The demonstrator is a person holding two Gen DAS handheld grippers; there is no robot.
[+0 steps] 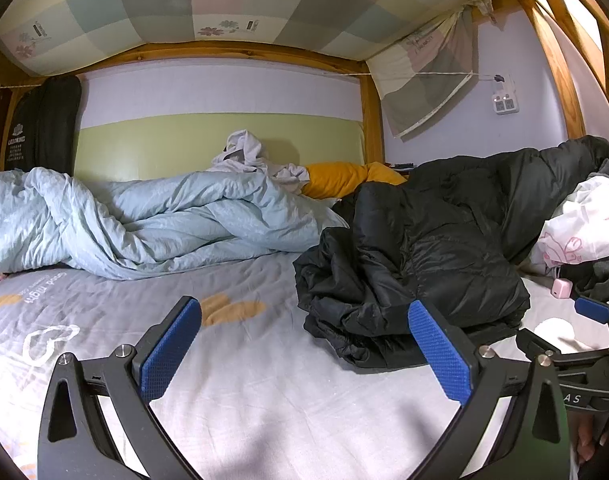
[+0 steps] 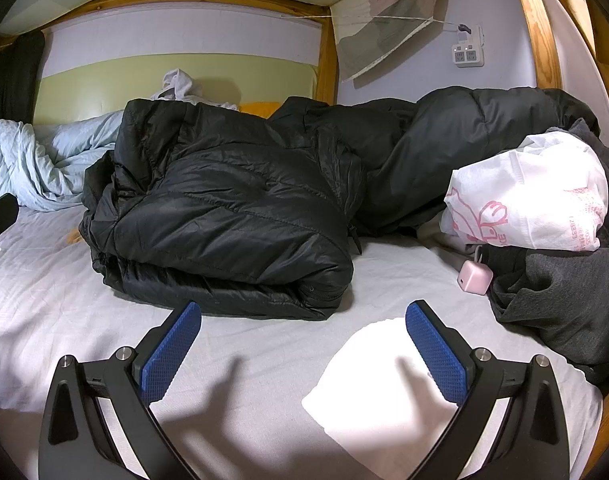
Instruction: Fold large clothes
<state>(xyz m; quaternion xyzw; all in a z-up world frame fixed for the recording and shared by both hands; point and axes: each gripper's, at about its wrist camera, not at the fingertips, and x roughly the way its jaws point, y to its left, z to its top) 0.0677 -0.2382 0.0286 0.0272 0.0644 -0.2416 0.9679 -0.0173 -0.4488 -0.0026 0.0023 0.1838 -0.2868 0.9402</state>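
Two grippers: both are held low over the bed sheet point(image 2: 264, 360), neither touching any cloth.
Left gripper point(image 1: 304, 344): jaws spread wide with nothing between the blue pads; bare grey sheet shows in the gap, and its right finger sits in front of the jacket's near edge.
Right gripper point(image 2: 304, 344): likewise spread wide and empty, with a bright patch of light on the sheet just inside its right finger.
Black puffer jacket point(image 2: 224, 208): bundled into a thick, roughly folded stack on the sheet, at 12 o'clock from the right gripper and near its fingertips; from the left gripper it lies toward 1 o'clock point(image 1: 408, 264).
Second dark padded garment point(image 2: 464, 128): heaped behind the jacket toward 1 o'clock, against the wall (where one ends and the other starts is hard to tell).
Light blue duvet point(image 1: 144, 220): crumpled at 10 to 11 o'clock in the left wrist view, well apart from the left gripper.
White plastic bag point(image 2: 536, 192): pink print, at 2 o'clock in the right wrist view, resting on dark grey clothing point(image 2: 560, 304).
Pink charger point(image 2: 474, 276): small cube on the sheet, just beside the grey clothing and below the bag.
Yellow cloth point(image 1: 340, 178): peeks out behind the duvet at 12 o'clock.
Wall socket point(image 2: 468, 56): on the pale wall at 1 o'clock.
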